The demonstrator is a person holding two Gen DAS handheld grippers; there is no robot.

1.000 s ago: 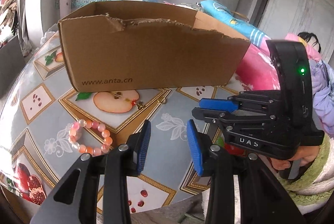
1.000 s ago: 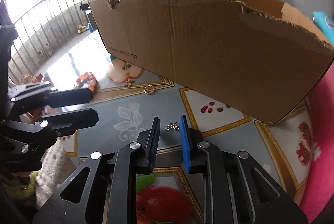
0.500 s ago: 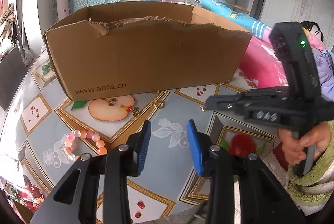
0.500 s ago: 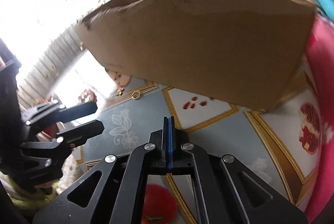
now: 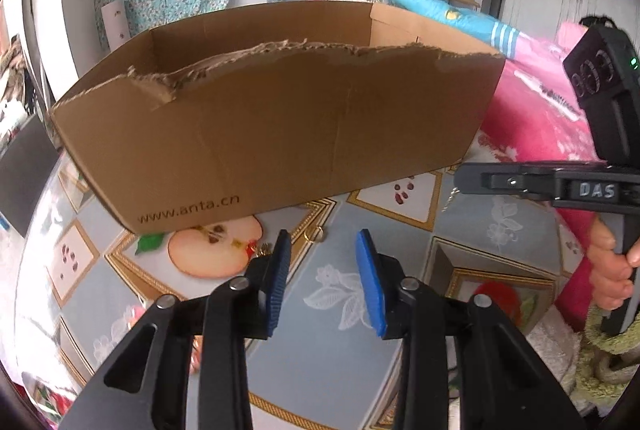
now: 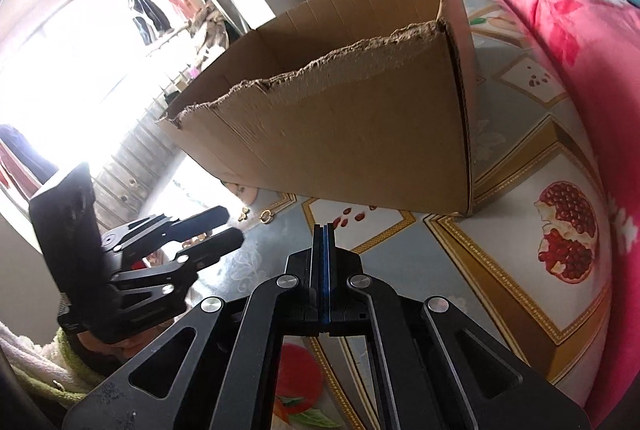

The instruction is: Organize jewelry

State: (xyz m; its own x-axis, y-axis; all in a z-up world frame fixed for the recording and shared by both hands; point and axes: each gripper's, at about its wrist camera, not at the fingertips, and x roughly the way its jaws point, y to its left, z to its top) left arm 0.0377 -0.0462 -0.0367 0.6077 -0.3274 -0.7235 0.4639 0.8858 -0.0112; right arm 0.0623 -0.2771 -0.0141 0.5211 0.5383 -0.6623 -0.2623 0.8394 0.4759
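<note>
Cardboard box (image 5: 280, 133), torn-rimmed; right tool (image 6: 321, 230) pinches thin chain (image 5: 449, 197), left tool (image 5: 324, 250) closing, empty.

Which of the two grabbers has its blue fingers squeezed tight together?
The right gripper: its blue pads are pressed flat together. The left gripper has a clear gap between its pads, now closing, with nothing between them.
</note>
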